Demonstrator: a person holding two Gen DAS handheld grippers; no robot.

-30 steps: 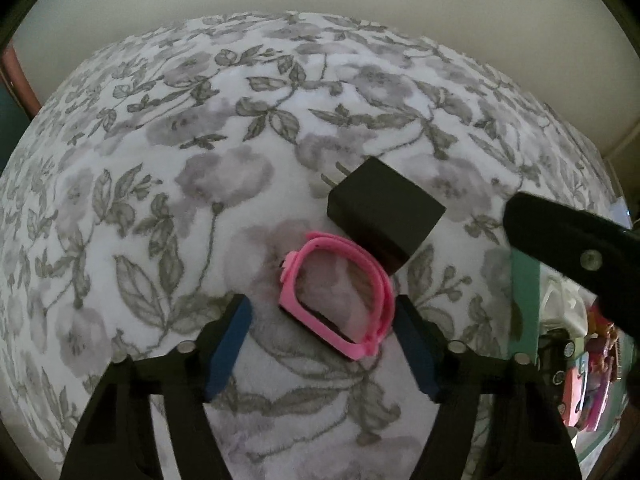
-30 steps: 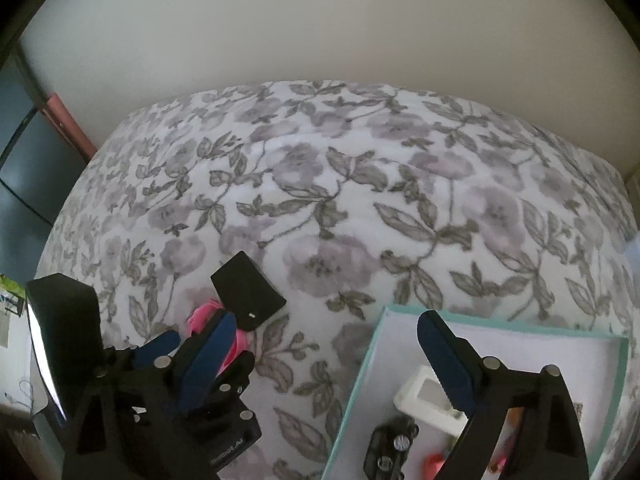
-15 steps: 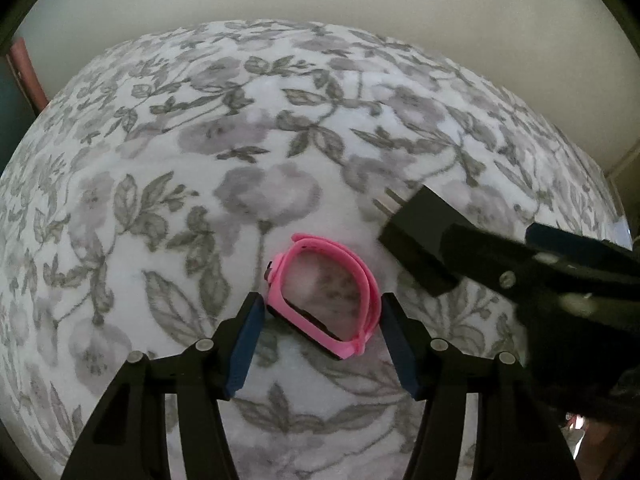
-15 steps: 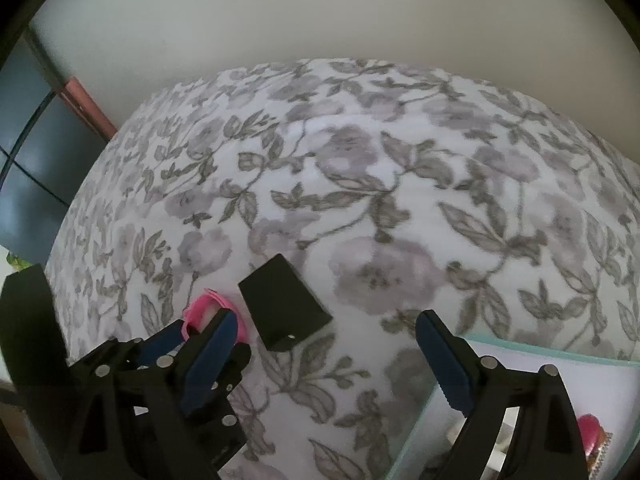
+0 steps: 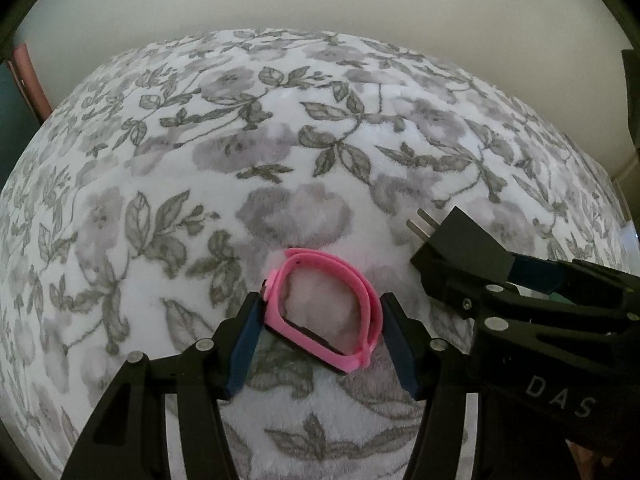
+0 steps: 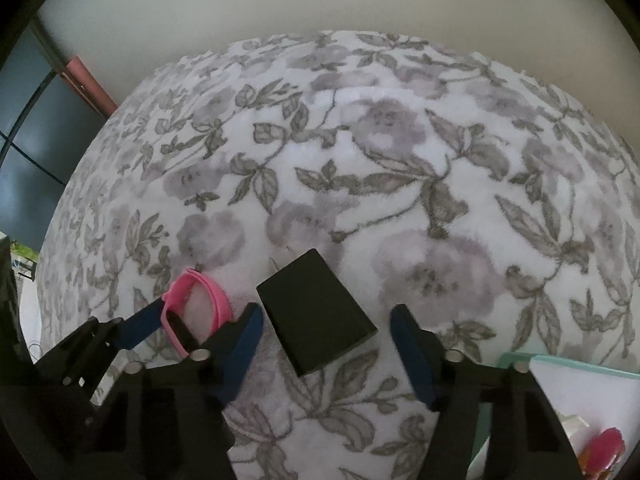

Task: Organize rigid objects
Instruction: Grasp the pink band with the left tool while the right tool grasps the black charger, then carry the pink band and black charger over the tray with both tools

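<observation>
**A:** You're straddling the pink band (image 5: 326, 312) with your left gripper (image 5: 320, 340) — the pads are sitting right at its sides, possibly just touching, but I can't tell that they're pressing, so I'm calling that gripper apart. The band is lying on the floral blanket (image 5: 280, 140), loop standing on edge.

**B:** And the right one?

**A:** Your right gripper (image 6: 326, 354) is closing around the black charger (image 6: 316, 312), with clear gaps on both sides, nothing gripped yet. The charger is lying flat, skewed to the pads, prongs pointing away from you.

**B:** What's likely to be going wrong?

**A:** Two things, as I'm judging it. The band is springy — squeeze it and it may be folding or popping out sideways. The skewed charger may be twisting as one pad meets a corner first. Also, your two grippers are crowding each other, nearly touching.

**B:** Pose?

**A:** You're pointing both steeply down at the blanket, side by side. The teal tray (image 6: 568, 362) is waiting just right of your right gripper.
</observation>
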